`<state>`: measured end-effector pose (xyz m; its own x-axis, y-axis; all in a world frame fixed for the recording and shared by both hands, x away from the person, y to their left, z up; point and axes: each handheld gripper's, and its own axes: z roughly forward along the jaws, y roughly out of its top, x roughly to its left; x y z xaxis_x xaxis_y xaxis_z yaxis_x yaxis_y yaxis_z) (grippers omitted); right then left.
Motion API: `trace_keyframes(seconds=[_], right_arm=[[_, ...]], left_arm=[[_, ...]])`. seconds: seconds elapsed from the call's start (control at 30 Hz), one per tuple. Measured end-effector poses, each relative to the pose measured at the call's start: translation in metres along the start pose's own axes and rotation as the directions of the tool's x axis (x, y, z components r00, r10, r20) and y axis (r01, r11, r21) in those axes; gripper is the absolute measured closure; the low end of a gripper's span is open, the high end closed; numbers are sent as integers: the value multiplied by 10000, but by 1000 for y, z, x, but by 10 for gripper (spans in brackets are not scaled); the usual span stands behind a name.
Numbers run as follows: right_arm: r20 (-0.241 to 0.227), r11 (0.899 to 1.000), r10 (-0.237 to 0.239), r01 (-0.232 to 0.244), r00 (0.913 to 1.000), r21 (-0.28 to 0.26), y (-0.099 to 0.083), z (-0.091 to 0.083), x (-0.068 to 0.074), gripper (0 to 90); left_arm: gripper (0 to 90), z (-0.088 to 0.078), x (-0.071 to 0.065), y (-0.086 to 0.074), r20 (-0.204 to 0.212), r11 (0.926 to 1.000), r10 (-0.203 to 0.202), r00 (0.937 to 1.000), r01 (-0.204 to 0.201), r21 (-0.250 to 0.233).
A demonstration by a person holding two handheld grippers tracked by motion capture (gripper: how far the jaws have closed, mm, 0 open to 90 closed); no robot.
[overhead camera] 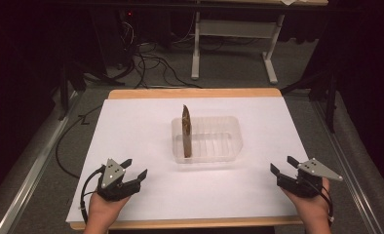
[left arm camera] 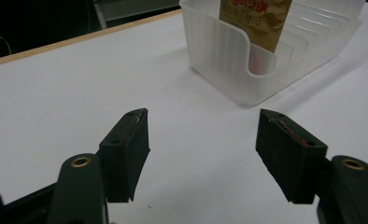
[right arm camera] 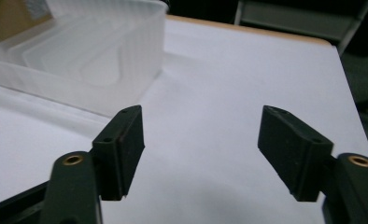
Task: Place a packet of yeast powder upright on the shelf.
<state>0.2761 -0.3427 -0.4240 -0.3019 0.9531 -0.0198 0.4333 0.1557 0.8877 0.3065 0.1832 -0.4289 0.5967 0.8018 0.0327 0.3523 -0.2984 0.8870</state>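
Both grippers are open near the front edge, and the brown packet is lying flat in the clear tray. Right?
Not quite. The brown packet stands upright on edge in the clear tray, as the high view shows. The rest holds: the left gripper and right gripper are open near the front edge.

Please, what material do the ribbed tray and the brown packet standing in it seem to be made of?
The tray looks like frosted, translucent plastic: the table's white shows through its ribbed walls, which have a soft sheen. The packet seems to be a glossy brown foil or plastic film sachet with printed lettering; its thin flat edge stands upright. Paper lamination cannot be excluded.
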Motion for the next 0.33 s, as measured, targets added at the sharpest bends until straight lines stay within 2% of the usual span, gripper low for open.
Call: trace_keyframes(seconds=[0.07,0.13,0.27,0.33], right_arm=[[202,9997,187,-184,9996,-147,-1,-1,-7,325],[187,9996,274,-272,9994,-104,-1,2,-8,328],[59,9999,39,-39,10000,96,-3,7,-5,328],[98,9999,78,-80,9999,144,-3,8,-5,325]], left_arm=[[354,2,-1,0,-4,9999,102,9999,-101,84],[354,2,-3,0,20,9999,108,9999,-108,98],[354,2,-3,0,-18,9998,154,9999,-154,94],[354,1,-2,0,-29,9999,93,10000,-93,55]])
